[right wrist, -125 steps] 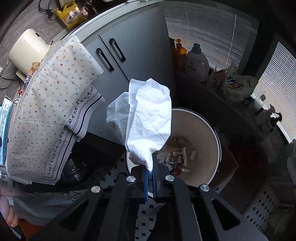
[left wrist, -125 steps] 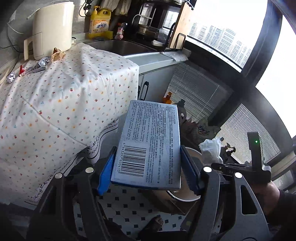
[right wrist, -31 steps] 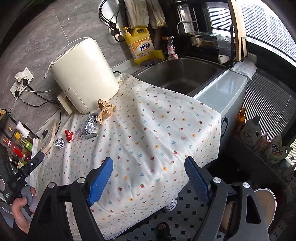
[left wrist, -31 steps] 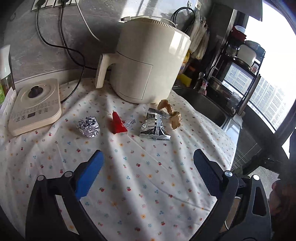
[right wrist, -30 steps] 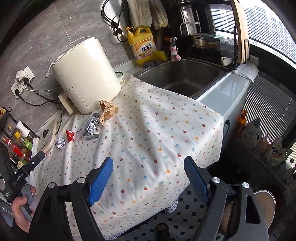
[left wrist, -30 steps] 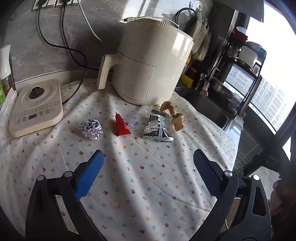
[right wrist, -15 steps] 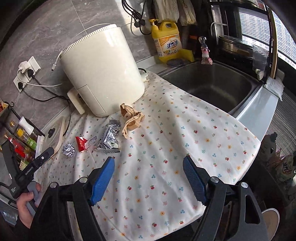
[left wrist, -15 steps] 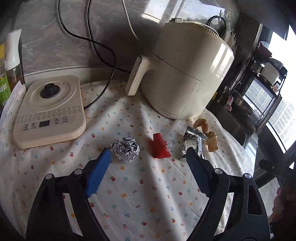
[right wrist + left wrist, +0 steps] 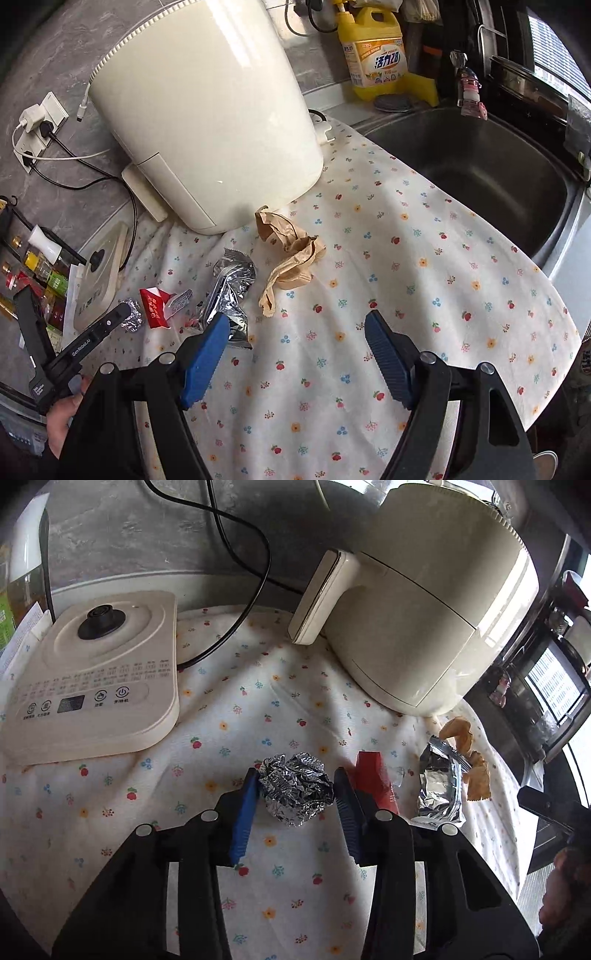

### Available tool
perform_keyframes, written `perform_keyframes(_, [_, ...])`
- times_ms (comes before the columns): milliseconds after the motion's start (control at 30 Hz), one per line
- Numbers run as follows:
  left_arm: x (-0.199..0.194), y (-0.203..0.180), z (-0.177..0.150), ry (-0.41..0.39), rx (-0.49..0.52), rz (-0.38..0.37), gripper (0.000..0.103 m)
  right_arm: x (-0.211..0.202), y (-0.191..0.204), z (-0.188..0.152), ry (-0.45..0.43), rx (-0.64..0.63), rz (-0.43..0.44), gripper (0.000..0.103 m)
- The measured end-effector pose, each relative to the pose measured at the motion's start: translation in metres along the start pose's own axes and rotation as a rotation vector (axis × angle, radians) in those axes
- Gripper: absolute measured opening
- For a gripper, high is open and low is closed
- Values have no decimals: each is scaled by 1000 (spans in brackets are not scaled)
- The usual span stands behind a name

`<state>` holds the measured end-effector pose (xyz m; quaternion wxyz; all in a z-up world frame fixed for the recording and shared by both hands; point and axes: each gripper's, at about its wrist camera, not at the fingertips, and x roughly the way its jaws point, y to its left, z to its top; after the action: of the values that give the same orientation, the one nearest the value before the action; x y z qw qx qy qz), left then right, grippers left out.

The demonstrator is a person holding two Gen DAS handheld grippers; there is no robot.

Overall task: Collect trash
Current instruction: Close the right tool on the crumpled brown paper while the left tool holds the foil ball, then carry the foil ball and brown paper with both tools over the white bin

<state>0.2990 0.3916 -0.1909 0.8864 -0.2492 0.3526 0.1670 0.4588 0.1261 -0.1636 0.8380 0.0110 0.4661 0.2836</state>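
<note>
A crumpled foil ball (image 9: pixel 295 790) lies on the flowered cloth (image 9: pixel 221 849). My left gripper (image 9: pixel 295 775) straddles the ball with its jaws closing, and both blue pads touch the ball's sides. To the right lie a red wrapper (image 9: pixel 373 779), a silver wrapper (image 9: pixel 439 786) and crumpled brown paper (image 9: pixel 469 757). My right gripper (image 9: pixel 297 317) stands open and holds nothing, low over the cloth. Its left pad is beside the silver wrapper (image 9: pixel 231 291), and the brown paper (image 9: pixel 291 251) lies just ahead. The right wrist view also shows the red wrapper (image 9: pixel 153 302) and the foil ball (image 9: pixel 133 317).
A cream air fryer (image 9: pixel 424 609) stands behind the trash, with a flat cream appliance base (image 9: pixel 92 686) and black cords at the left. A steel sink (image 9: pixel 480 177) and a yellow detergent bottle (image 9: pixel 376 51) are at the right. The cloth's edge falls away on the near right.
My left gripper moved forward and down onto the foil ball, and its jaws narrowed from wide open to the ball's sides. My right gripper advanced over the cloth toward the wrappers.
</note>
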Motion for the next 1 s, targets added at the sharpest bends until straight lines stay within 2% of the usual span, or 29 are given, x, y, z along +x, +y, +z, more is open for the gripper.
perform_keyframes(333, [-35, 2, -9, -34, -5, -3, 41, 47, 7, 12, 31, -5, 22, 74])
perform_keyframes(367, [-38, 2, -10, -36, -2, -5, 41, 50, 7, 12, 28, -14, 19, 65])
perform_keyframes(400, [-41, 1, -12, -38, 1, -7, 41, 53, 7, 11, 38, -25, 10, 33])
perform_keyframes(433, [-45, 1, -14, -40, 3, -10, 41, 56, 8, 9, 66, -39, -4, 12])
perform_keyframes(467, [-49, 1, -16, -44, 4, -14, 41, 53, 7, 6, 66, -41, -15, 6])
perform_keyframes(567, [-62, -3, -22, -61, 13, -37, 41, 28, 10, -6, 27, -53, 9, 5])
perform_keyframes(733, [-81, -18, -31, -82, 54, -94, 41, -18, 15, -33, -32, -79, -5, 5])
perform_keyframes(1000, [-104, -48, -48, -55, 109, -171, 41, -80, 2, -74, -66, -29, -33, 5])
